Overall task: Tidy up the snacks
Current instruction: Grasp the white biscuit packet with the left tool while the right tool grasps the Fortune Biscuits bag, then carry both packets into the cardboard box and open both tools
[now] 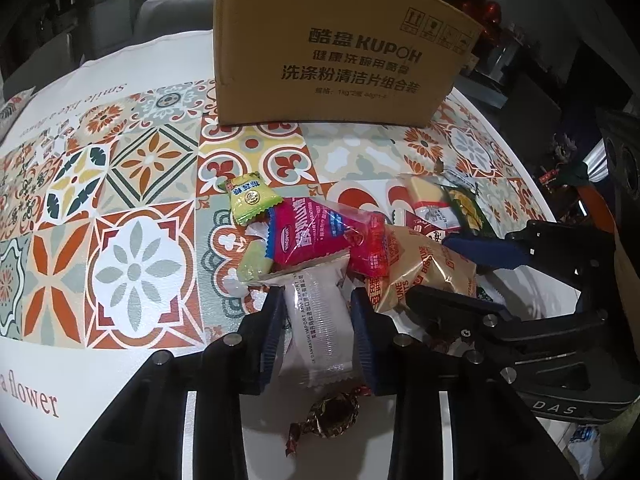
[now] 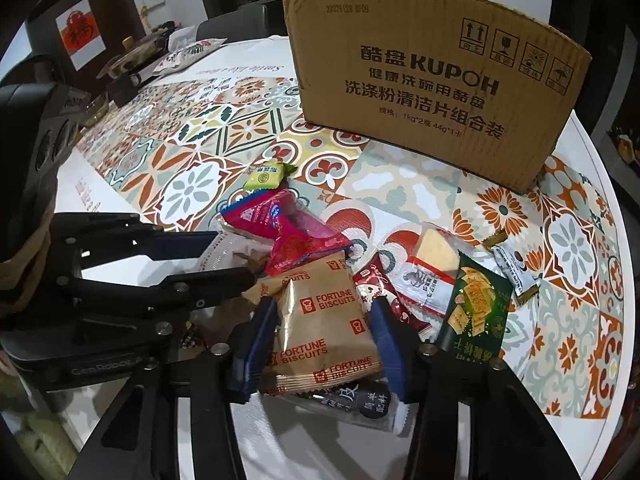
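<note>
The left claw clamps the white packet while the right claw clamps the biscuit packet on the bench.

Your left wrist camera sits on the left gripper, angled steeply down and close over the snack pile, facing the cardboard box. Your right wrist camera rides the right gripper at a similar downward tilt. Both views share the pile, box and tiled tablecloth (each also catches the opposite gripper at its edge).
</note>
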Tool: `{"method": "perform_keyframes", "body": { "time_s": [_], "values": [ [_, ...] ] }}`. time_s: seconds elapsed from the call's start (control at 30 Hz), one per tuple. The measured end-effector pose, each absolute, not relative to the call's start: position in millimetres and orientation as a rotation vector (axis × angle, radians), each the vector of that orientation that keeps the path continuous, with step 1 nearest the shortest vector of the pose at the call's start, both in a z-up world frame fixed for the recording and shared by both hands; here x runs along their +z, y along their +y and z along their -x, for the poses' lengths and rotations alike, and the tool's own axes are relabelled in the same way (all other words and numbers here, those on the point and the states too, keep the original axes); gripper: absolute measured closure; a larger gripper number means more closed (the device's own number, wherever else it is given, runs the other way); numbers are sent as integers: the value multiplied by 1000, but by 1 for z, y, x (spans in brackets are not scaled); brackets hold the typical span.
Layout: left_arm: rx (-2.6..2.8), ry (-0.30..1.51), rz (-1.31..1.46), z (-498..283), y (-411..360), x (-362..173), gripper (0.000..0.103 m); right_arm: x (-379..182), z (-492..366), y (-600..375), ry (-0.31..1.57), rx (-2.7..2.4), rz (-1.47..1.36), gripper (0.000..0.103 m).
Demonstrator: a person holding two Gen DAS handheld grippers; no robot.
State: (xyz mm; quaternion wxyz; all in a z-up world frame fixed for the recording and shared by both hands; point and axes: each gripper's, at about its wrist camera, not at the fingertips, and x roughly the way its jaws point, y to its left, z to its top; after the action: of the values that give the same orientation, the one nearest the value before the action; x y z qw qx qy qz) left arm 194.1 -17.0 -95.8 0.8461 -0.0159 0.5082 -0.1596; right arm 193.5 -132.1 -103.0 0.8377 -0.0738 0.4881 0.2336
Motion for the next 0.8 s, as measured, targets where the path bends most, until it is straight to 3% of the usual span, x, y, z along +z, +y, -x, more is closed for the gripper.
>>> {"method": "perform_keyframes", "body": {
  "time_s": [0.2, 0.8],
  "values": [
    [-330, 1056, 47, -190, -15, -92, 74, -100, -188, -131, 1013, 495, 150, 63],
    [-317, 895, 1, -168, -16, -26, 74, -51, -167, -142, 872, 468, 82, 71]
  ]
}}
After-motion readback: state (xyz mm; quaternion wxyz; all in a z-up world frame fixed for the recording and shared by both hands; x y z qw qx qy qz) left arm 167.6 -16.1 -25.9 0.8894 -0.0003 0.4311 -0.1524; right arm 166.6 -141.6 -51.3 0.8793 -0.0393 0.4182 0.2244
